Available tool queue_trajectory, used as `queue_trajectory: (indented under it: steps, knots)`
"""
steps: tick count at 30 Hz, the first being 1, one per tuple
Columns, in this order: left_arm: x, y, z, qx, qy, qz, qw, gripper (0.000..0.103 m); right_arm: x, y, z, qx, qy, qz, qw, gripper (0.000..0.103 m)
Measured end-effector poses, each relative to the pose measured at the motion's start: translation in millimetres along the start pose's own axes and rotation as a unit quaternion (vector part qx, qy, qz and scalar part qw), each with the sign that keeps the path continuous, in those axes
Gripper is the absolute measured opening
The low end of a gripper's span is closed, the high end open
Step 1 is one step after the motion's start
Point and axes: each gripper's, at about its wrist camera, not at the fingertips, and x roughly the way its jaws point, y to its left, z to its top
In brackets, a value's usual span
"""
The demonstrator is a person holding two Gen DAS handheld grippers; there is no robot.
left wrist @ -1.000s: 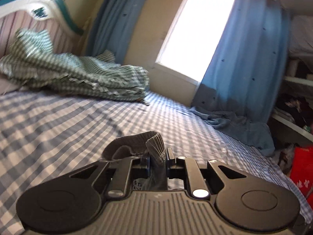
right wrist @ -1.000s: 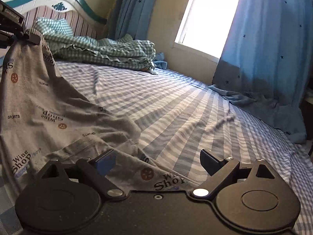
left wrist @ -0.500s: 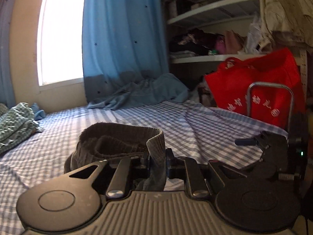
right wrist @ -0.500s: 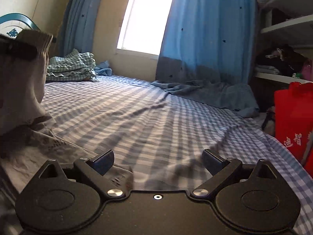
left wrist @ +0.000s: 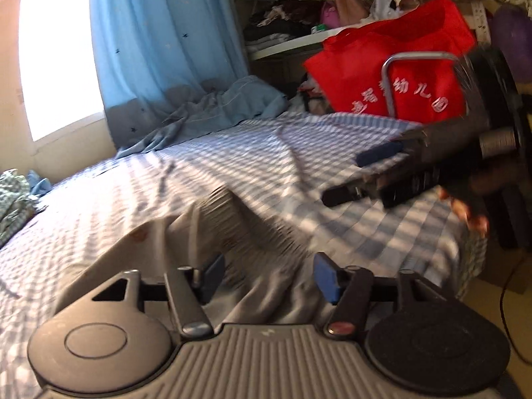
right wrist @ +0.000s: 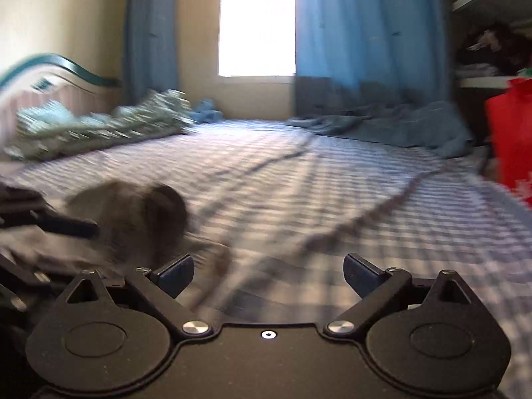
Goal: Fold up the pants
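The grey printed pants (left wrist: 186,252) lie on the blue checked bed (left wrist: 166,193), blurred by motion. My left gripper (left wrist: 266,276) is open just above them, with cloth showing between and below its blue pads but not pinched. The right gripper (left wrist: 365,173) shows in the left wrist view at the right, open above the bed. In the right wrist view my right gripper (right wrist: 267,274) is open and empty over the sheet. The pants (right wrist: 133,219) lie bunched to its left, with the left gripper's finger (right wrist: 66,227) beside them.
A red bag (left wrist: 392,63) and cluttered shelves (left wrist: 292,40) stand past the bed's right side. A blue curtain (right wrist: 365,33) pools on the bed's far edge. A green checked blanket (right wrist: 99,126) lies by the headboard (right wrist: 66,73).
My left gripper was shut on the pants' waistband; it has opened and the pants have dropped onto the bed. Both grippers have swung, and the right one stays open.
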Motion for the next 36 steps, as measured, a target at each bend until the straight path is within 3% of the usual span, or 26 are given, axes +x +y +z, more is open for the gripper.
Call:
queue_trajectory:
  steps: [4, 5, 6, 8, 9, 10, 11, 12, 15, 19, 23, 25, 28, 29, 30, 32, 34, 36]
  knots:
    - [3, 6, -8, 0.008, 0.030, 0.007, 0.9995, 0.067, 39, 6, 25, 0.058, 0.020, 0.135, 0.989, 0.097]
    - [4, 7, -9, 0.006, 0.036, 0.002, 0.9993, 0.060, 51, 8, 29, 0.070, 0.029, 0.160, 0.984, 0.097]
    - [5, 7, -10, 0.004, 0.043, -0.005, 0.9991, 0.045, 63, 12, 34, 0.074, 0.040, 0.177, 0.981, 0.096]
    - [3, 9, -12, -0.002, 0.046, -0.016, 0.9988, 0.027, 82, 23, 41, 0.058, 0.055, 0.176, 0.981, 0.092]
    - [3, 9, -12, -0.002, 0.046, -0.019, 0.9987, 0.013, 89, 27, 44, 0.055, 0.060, 0.179, 0.980, 0.089]
    - [2, 10, -12, -0.002, 0.045, -0.021, 0.9988, 0.006, 95, 29, 46, 0.058, 0.066, 0.184, 0.979, 0.076]
    - [-1, 11, -12, -0.005, 0.043, -0.025, 0.9987, 0.003, 101, 31, 47, 0.061, 0.075, 0.187, 0.978, 0.053]
    - [-4, 13, -11, -0.009, 0.039, -0.028, 0.9988, 0.002, 104, 32, 48, 0.065, 0.083, 0.181, 0.978, 0.040]
    - [-20, 24, -6, -0.026, 0.012, -0.046, 0.9985, 0.002, 99, 25, 52, 0.088, 0.081, 0.178, 0.977, 0.020]
    - [-36, 31, 3, -0.037, -0.008, -0.085, 0.9957, 0.002, 70, 8, 63, 0.118, 0.079, 0.167, 0.976, 0.017]
    - [-18, 25, -10, -0.043, 0.021, -0.123, 0.9913, 0.002, 62, 1, 58, 0.114, 0.107, 0.128, 0.979, 0.020]
    - [-5, 28, -19, -0.066, 0.041, -0.143, 0.9868, 0.004, 70, -3, 43, 0.112, 0.130, 0.102, 0.980, 0.021]
    - [-14, 38, -24, -0.100, 0.038, -0.153, 0.9824, 0.015, 78, -8, 24, 0.131, 0.140, 0.082, 0.978, 0.032]
    - [-21, 45, -24, -0.109, 0.028, -0.156, 0.9813, 0.035, 74, -8, 23, 0.130, 0.133, 0.074, 0.980, 0.043]
    - [-28, 53, -24, -0.121, 0.017, -0.153, 0.9806, 0.063, 67, -6, 23, 0.121, 0.125, 0.059, 0.983, 0.049]
    - [-46, 75, -21, -0.163, -0.005, -0.141, 0.9765, 0.081, 53, 0, 24, 0.091, 0.108, 0.020, 0.990, 0.064]
    - [-61, 99, -20, -0.206, -0.018, -0.116, 0.9714, 0.089, 39, 8, 23, 0.070, 0.095, -0.026, 0.993, 0.071]
    - [-70, 119, -21, -0.233, -0.019, -0.032, 0.9718, 0.098, 24, 22, 24, 0.062, 0.076, -0.057, 0.994, 0.079]
